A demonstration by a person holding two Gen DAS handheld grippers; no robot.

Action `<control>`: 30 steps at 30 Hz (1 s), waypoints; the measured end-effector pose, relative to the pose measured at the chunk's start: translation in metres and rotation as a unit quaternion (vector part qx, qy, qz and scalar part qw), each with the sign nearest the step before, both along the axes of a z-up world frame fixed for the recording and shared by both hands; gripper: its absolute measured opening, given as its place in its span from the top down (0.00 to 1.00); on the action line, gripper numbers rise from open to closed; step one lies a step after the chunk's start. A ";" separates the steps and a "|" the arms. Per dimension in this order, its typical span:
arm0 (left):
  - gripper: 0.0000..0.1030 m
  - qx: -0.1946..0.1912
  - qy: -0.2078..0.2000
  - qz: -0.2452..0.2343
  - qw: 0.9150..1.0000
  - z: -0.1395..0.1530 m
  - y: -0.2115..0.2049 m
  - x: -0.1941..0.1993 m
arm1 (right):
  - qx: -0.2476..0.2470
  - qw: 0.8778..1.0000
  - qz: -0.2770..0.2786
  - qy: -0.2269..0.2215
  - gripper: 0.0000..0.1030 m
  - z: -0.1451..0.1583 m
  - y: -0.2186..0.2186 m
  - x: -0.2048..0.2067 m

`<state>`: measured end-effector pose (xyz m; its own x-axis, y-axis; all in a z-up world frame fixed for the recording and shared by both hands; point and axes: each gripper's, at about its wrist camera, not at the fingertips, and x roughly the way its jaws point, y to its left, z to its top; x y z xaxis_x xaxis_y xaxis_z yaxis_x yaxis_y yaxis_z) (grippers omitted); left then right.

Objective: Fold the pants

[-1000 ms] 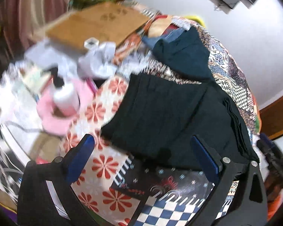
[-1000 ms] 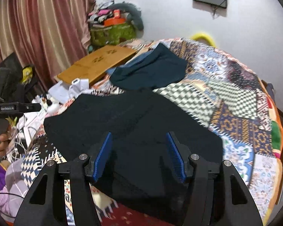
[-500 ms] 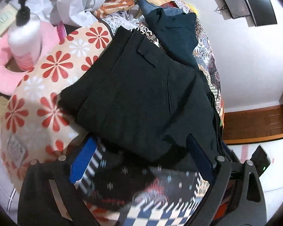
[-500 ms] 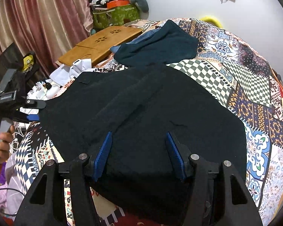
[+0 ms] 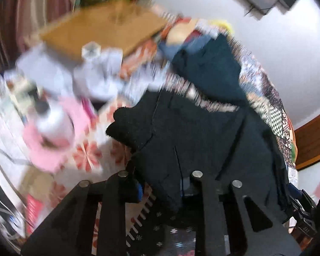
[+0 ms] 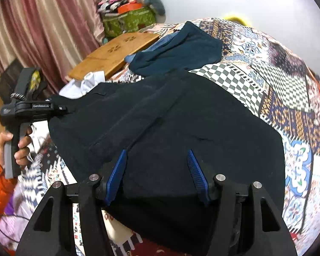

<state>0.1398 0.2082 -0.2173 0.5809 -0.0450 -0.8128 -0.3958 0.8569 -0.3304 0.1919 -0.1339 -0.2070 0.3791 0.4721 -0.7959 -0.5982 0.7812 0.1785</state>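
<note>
Black pants (image 6: 170,123) lie folded across a patchwork bedspread (image 6: 288,98). In the left wrist view they fill the middle (image 5: 202,140), blurred by motion. My left gripper (image 5: 162,187) is shut on the near edge of the pants; the fabric bunches between its fingers. It also shows in the right wrist view (image 6: 61,108), at the pants' left corner. My right gripper (image 6: 156,177) is open just above the pants' near part, with fabric showing between its blue pads (image 6: 117,175), which do not pinch it.
A dark teal garment (image 6: 181,51) lies beyond the pants. A wooden lap table (image 6: 115,51), white cloth (image 6: 85,83), a pump bottle on pink fabric (image 5: 53,125) and clutter sit at the left. Curtains (image 6: 42,32) hang behind.
My left gripper has closed on the pants' edge and swung fast, blurring its view. My right gripper stays open over the pants, which have shifted a little.
</note>
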 end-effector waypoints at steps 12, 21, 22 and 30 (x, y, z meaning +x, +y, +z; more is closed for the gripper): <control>0.80 0.173 -0.190 -0.096 0.962 0.153 -0.110 0.018 | 0.021 0.995 -0.098 -0.029 0.46 0.028 -0.081 -0.006; 0.82 0.093 -0.213 -0.208 0.950 0.173 -0.219 0.065 | 0.074 0.987 -0.138 0.046 0.46 -0.005 -0.131 -0.007; 0.83 0.082 -0.208 -0.223 0.949 0.171 -0.234 0.070 | 0.081 0.986 -0.139 0.051 0.46 -0.006 -0.133 -0.007; 0.83 0.040 -0.120 -0.333 0.934 0.128 -0.327 0.097 | 0.086 0.986 -0.136 0.050 0.46 -0.010 -0.138 -0.013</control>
